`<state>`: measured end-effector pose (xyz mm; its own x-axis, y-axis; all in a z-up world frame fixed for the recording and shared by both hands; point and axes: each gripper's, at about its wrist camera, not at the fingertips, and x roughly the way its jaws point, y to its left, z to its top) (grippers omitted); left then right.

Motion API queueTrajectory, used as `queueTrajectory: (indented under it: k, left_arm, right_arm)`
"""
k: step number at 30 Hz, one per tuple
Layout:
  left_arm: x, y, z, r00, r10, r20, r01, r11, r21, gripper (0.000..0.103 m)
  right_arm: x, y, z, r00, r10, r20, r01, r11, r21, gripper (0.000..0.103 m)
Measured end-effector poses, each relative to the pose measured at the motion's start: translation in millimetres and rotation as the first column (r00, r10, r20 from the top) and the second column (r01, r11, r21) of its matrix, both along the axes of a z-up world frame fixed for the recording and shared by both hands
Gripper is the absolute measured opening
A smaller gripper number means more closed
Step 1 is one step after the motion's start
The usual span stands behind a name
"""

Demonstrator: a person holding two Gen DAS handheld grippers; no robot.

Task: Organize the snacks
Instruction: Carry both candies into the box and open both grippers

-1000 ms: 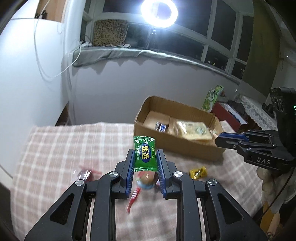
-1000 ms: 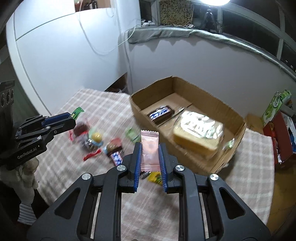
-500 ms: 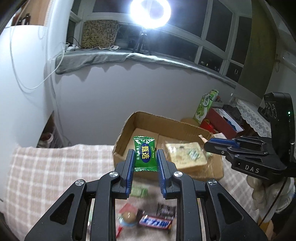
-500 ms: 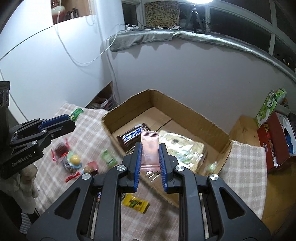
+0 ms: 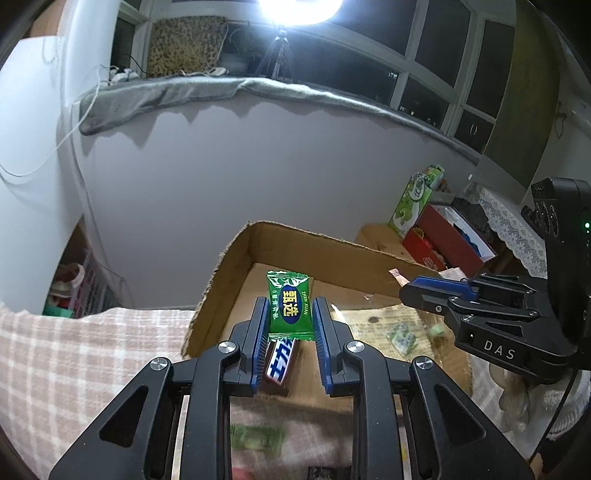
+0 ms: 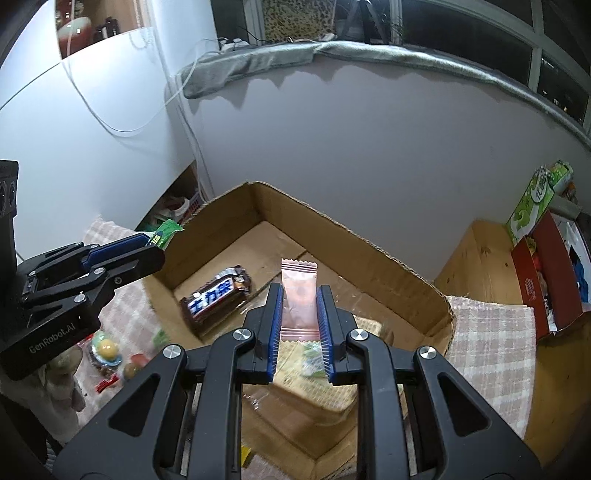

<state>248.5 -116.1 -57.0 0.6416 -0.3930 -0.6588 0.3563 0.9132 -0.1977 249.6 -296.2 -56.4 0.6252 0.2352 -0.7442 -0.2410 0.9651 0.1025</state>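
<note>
I squeeze a green candy packet (image 5: 289,309) in my left tongs (image 5: 289,321) and a pink candy packet (image 6: 298,295) in my right tongs (image 6: 298,314), holding both just above the open cardboard box (image 6: 369,254) so they can drop in beside the chocolate bar (image 6: 216,293).

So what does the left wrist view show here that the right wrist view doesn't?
Only the left wrist view shows the face of the green candy packet pinched in the left gripper, plus the ring light above the window.

Only the right wrist view shows the pink packet face-on in the right gripper, and loose sweets on the checked cloth.

Both show the cardboard box, the dark chocolate bar inside it, the wrapped bread, and the other gripper from the side.
</note>
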Motion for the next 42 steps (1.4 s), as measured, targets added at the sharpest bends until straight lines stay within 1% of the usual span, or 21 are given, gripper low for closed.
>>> queueTrajectory:
  k: [7, 10, 11, 12, 13, 14, 15, 21, 27, 37, 42]
  left_arm:
    - [13, -7, -12, 1.0, -0.003, -0.026, 0.003, 1.0, 0.011, 0.022]
    - [15, -10, -15, 0.999, -0.007, -0.042, 0.008, 1.0, 0.02, 0.024]
    - [16, -10, -15, 0.999, -0.005, -0.046, 0.006, 1.0, 0.021, 0.026]
    - [15, -10, -15, 0.999, -0.003, -0.046, 0.004, 1.0, 0.022, 0.027]
    - [16, -10, -15, 0.999, -0.002, -0.044, 0.003, 1.0, 0.025, 0.027]
    - [16, -10, -15, 0.999, 0.0, -0.045, 0.001, 1.0, 0.027, 0.027]
    - [15, -10, -15, 0.999, 0.002, -0.046, -0.001, 1.0, 0.027, 0.028]
    - [9, -8, -8, 0.999, 0.001, -0.036, 0.0, 1.0, 0.023, 0.028]
    - [-4, 1, 5, 1.0, 0.008, -0.015, -0.008, 1.0, 0.008, 0.028]
    - [-49, 42, 37, 0.997, 0.054, 0.052, -0.053, 0.998, -0.019, 0.028]
    - [-74, 63, 48, 0.993, 0.08, 0.086, -0.079, 0.997, -0.02, 0.028]
  right_arm:
    - [17, -6, -16, 0.999, -0.015, -0.033, 0.015, 1.0, -0.003, 0.019]
    - [20, -6, -22, 0.999, -0.013, -0.042, 0.013, 1.0, -0.003, 0.02]
    - [21, -6, -22, 0.999, -0.013, -0.044, 0.013, 1.0, -0.004, 0.022]
    - [22, -6, -23, 0.999, -0.013, -0.047, 0.013, 1.0, -0.005, 0.032]
    - [21, -6, -23, 0.999, -0.012, -0.046, 0.012, 1.0, -0.006, 0.039]
    - [20, -6, -23, 0.999, -0.017, -0.039, 0.016, 1.0, -0.011, 0.053]
    - [18, -6, -22, 0.999, -0.025, -0.026, 0.025, 1.0, -0.018, 0.055]
    - [9, -10, -12, 0.999, -0.038, -0.007, 0.038, 0.999, -0.015, 0.055]
    - [-7, -9, 0, 0.999, -0.036, 0.009, 0.036, 0.999, -0.014, 0.055]
    - [-48, 0, 24, 0.998, -0.014, 0.058, 0.015, 1.0, -0.012, 0.055]
    - [-68, 8, 33, 0.997, 0.002, 0.08, -0.001, 1.0, -0.013, 0.055]
